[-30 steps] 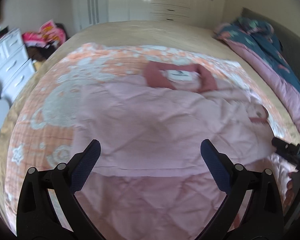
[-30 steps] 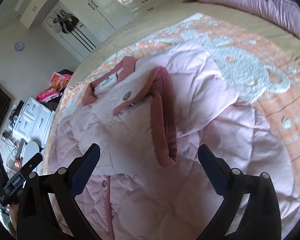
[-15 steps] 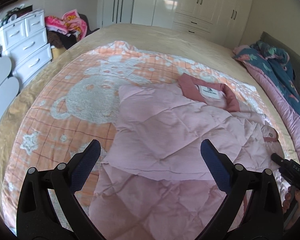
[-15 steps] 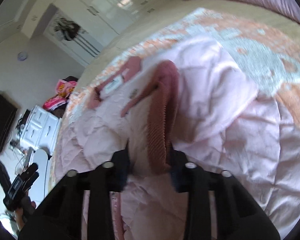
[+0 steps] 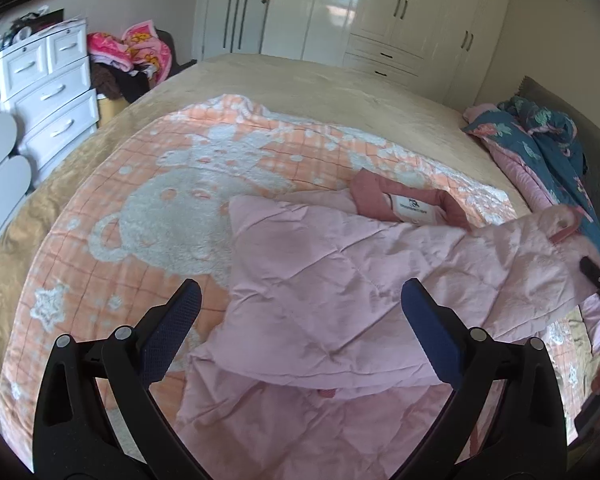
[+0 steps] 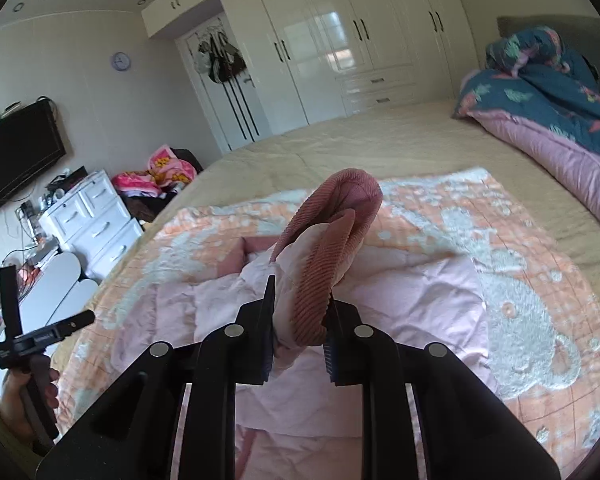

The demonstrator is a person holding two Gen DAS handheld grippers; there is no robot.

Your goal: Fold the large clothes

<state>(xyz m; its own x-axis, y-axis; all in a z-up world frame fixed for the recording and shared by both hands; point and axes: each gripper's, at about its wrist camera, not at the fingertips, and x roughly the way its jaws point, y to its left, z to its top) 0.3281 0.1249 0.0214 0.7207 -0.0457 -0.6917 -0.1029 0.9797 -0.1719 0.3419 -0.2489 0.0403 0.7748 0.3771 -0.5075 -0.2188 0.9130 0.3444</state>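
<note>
A pale pink quilted jacket (image 5: pixel 332 280) with a dusty-rose ribbed collar (image 5: pixel 408 200) lies on an orange and white bear blanket (image 5: pixel 160 200) on the bed. My left gripper (image 5: pixel 300 320) is open and empty, hovering above the jacket's near left part. My right gripper (image 6: pixel 300 320) is shut on the jacket's sleeve end with its ribbed rose cuff (image 6: pixel 324 248), lifted above the jacket body (image 6: pixel 400 300). The raised sleeve (image 5: pixel 540 248) also shows at the right of the left wrist view.
A blue floral and pink quilt (image 5: pixel 548 152) lies along the bed's right side. White drawers (image 5: pixel 48 92) and a heap of clothes (image 5: pixel 132 52) stand at the left. White wardrobes (image 6: pixel 340 48) line the far wall. A television (image 6: pixel 16 152) hangs left.
My right gripper closed on the ribbed cuff and lifted the sleeve up off the jacket. My left gripper stayed open and drew back, showing more of the bed.
</note>
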